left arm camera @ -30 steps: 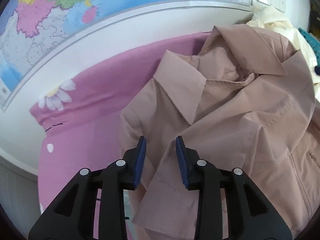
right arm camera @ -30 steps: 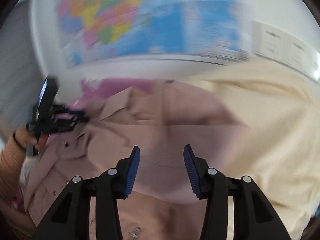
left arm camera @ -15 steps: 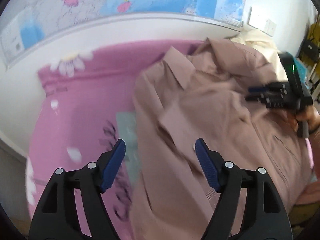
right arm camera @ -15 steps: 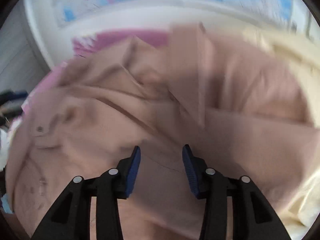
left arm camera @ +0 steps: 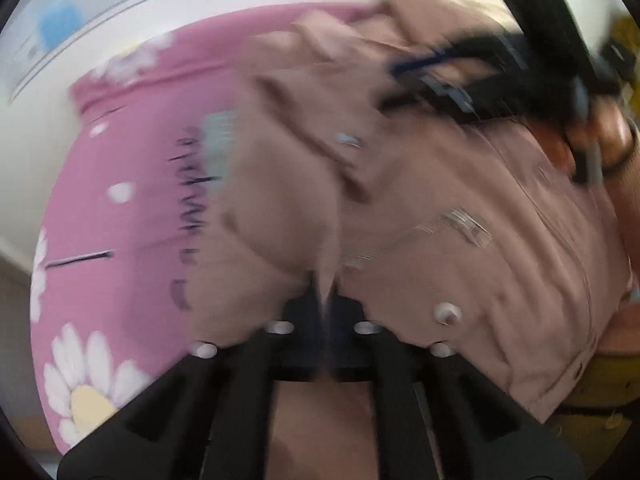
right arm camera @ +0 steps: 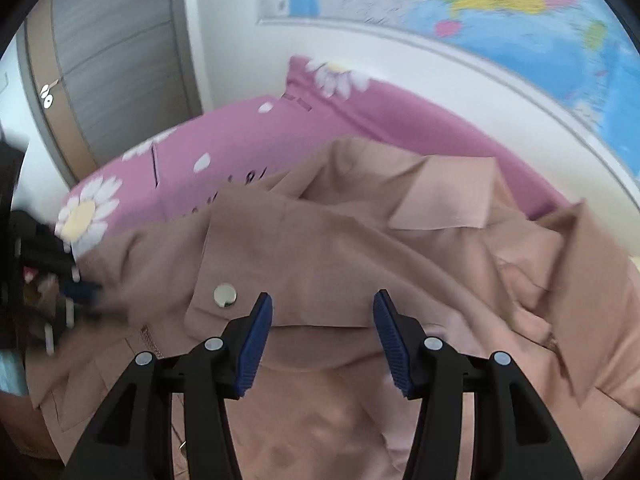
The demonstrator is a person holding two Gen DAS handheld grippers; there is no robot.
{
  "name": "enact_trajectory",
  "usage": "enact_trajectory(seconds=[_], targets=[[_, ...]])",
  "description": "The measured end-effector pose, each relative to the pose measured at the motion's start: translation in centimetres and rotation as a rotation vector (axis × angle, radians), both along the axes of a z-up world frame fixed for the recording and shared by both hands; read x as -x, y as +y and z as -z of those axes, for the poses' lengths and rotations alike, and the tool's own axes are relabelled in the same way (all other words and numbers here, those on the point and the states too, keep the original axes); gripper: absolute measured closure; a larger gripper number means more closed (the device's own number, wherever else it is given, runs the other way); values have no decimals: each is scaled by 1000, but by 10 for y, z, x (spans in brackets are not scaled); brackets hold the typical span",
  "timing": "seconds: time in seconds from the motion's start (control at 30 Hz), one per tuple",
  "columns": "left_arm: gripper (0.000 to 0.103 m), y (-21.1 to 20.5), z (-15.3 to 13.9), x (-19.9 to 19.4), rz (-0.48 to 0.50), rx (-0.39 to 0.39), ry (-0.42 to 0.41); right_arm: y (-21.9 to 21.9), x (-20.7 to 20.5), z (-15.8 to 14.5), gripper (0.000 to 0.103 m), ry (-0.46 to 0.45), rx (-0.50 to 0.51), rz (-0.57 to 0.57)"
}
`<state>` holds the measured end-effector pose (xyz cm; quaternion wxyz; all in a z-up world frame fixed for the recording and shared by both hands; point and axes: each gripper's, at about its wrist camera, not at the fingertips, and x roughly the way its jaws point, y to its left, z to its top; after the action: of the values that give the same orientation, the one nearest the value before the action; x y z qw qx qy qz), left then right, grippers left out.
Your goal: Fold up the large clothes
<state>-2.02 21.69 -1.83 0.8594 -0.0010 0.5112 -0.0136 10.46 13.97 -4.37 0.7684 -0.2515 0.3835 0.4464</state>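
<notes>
Jacket (right arm camera: 332, 248): a tan, collared garment is spread crumpled over the pink daisy-print sheet (right arm camera: 240, 148); in the right wrist view it fills the field from 3 through 6 to 9 o'clock, with a silver snap (right arm camera: 225, 294) on a flap at about 8 o'clock.
Left gripper (left arm camera: 328, 296): its jaws are seen pressed together on a pinched ridge of jacket (left arm camera: 460, 248) cloth at 6 o'clock of the blurred left wrist view.
Right gripper (right arm camera: 323, 340): the blue pads (right arm camera: 256, 344) are held wide apart over the jacket; nothing is clamped between them, and whether they touch the cloth cannot be told.
Right gripper as seen from the left (left arm camera: 480, 76): a dark, motion-smeared shape at 2 o'clock, over the jacket's upper part.
Containers: nothing can be made out as one in either view.
Backdrop: a wall map (right arm camera: 500, 4) is seen at 1 o'clock above the sheet, and a grey door (right arm camera: 112, 64) at 10 o'clock.
Change, left: half a second ago the left jaws were spread wide above the cloth; now a fold is gripped.
Change, right: the right jaws have been opened wider than they were half a second ago, and the sheet and door have come into its view.
</notes>
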Motion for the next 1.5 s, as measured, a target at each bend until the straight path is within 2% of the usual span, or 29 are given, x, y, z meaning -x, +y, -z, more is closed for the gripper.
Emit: enact_trajectory(seconds=[0.1,0.17,0.27,0.33,0.37,0.4,0.43,0.5,0.53,0.63,0.77,0.9,0.97,1.0,1.03,1.13,1.2,1.27,1.33,1.37,1.47,1.5], targets=[[101,47,-25,-5,-138,-56,-69,3,2,2,52,3,14,-5],[101,93,-43,-9,-238,2,-108,8,0,1,52,10,-1,1],[98,142,-47,-20,-344,33,-110,11,-1,0,51,27,-25,4],[85,157,-40,-25,-371,67,-87,18,1,3,47,25,-19,-13],[81,159,-37,-27,-373,65,-74,22,3,5,44,24,-11,-23],[73,158,-34,-25,-369,61,-72,27,6,9,40,15,4,-36],[56,155,-30,-22,-348,79,-73,31,7,12,38,8,14,-49],[39,149,-26,-16,-316,105,-76,39,7,20,38,-7,41,-57],[35,141,-24,-9,-287,120,-79,42,5,24,38,-13,52,-50],[34,130,-17,7,-256,127,-70,46,-12,30,45,53,32,9],[34,115,-10,23,-208,144,-71,53,-37,32,59,31,33,106],[30,101,-2,37,-172,156,-57,51,-50,32,56,76,14,165],[44,97,4,41,-160,143,-39,44,-46,22,51,56,14,172],[62,97,7,42,-162,147,-21,42,-38,13,50,55,-6,152],[70,101,8,43,-171,153,-16,40,-31,6,48,70,-36,120],[70,113,2,47,-205,199,-42,40,18,-19,31,218,-150,-105],[70,115,-6,48,-211,203,-70,48,52,-23,28,302,-186,-242],[70,112,-13,47,-205,204,-88,61,84,-18,18,391,-181,-344],[70,108,-17,44,-193,190,-92,81,114,-5,18,515,-169,-421],[70,104,-18,42,-191,167,-91,85,125,-1,18,549,-157,-442],[70,101,-21,39,-196,158,-87,107,154,20,19,537,-78,-437],[70,102,-22,38,-202,156,-89,113,158,28,23,534,-53,-430]])
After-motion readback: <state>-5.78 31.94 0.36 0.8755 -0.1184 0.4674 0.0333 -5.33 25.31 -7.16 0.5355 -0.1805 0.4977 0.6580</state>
